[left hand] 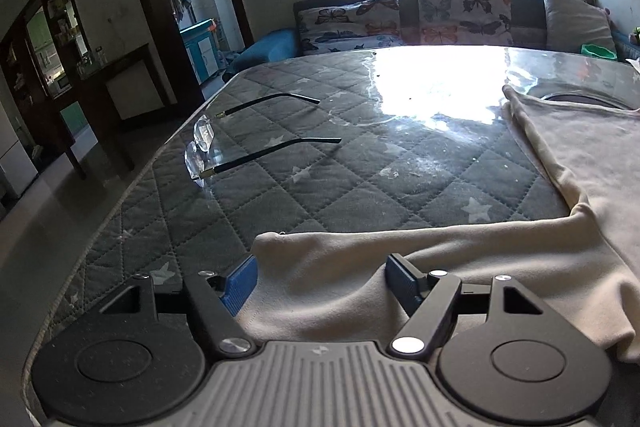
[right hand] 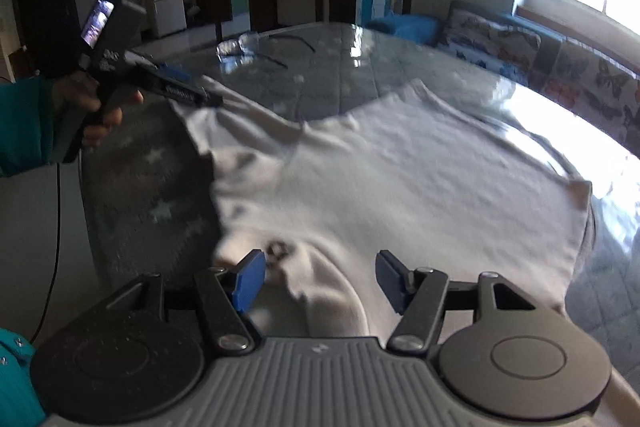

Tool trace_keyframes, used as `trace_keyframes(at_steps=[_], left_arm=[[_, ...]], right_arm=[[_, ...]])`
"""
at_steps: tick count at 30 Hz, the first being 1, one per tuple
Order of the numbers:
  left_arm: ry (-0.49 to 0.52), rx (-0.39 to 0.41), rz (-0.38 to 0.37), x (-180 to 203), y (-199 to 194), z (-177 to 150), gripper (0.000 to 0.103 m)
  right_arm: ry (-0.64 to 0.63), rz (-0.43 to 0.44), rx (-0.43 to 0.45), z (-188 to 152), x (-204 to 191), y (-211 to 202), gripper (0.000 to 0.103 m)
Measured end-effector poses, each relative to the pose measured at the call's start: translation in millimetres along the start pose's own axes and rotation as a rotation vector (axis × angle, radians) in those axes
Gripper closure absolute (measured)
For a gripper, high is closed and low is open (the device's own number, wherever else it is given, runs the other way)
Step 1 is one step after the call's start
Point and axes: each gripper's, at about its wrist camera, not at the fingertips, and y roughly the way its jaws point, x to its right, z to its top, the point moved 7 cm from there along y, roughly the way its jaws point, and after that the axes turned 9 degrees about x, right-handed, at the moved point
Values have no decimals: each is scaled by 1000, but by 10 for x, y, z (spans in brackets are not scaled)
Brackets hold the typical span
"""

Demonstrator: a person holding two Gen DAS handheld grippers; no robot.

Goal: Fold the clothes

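A cream T-shirt (right hand: 384,179) lies spread flat on the quilted table top under clear plastic; in the left wrist view it (left hand: 520,267) fills the lower right. My left gripper (left hand: 322,285) is open, its blue pads either side of the shirt's left sleeve (left hand: 320,251), low over the cloth. It also shows in the right wrist view (right hand: 192,93) at that sleeve end. My right gripper (right hand: 320,281) is open just above the shirt's neck opening (right hand: 316,287), near the table's edge.
A pair of glasses (left hand: 208,147) lies unfolded on the table (left hand: 360,167) beyond the sleeve, near the left edge. A sofa with butterfly cushions (left hand: 460,15) stands behind the table under the window. Floor drops away at the left.
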Motion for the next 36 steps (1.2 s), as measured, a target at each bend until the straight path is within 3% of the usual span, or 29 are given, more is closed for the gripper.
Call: trace_keyframes(at_steps=[3,6,12,14,17,20,27,32,36], left_arm=[[6,0,3,-10,8,5,29],[25,5,9,-11,17,15,29],[39,11,19,-11,57,67,29],[21,9,22,-28,37,104,30],[-29,16,0,-32,-72,188,28],[-67,22,-35,51,-213,261,15],[-119,-32,-117,463,-404,256,0],[-152,-102,-137,721,-397,156,0],[-159,-149,-152,871,-363,45,0]], right_arm=[[8,14,18,70,-69,72,39],[-12,46,-31,-32,-168,203,40],[-8,66,-29,-30,-202,132,39],[30,76,-4,18,-148,25,32],[48,30,17,48,-18,-73,28],[108,6,13,33,140,-106,26],[142,-94,-40,-134,330,-60,16],[207,-118,-75,-249,368,10,10],[177,-123,-83,-274,297,38,4]])
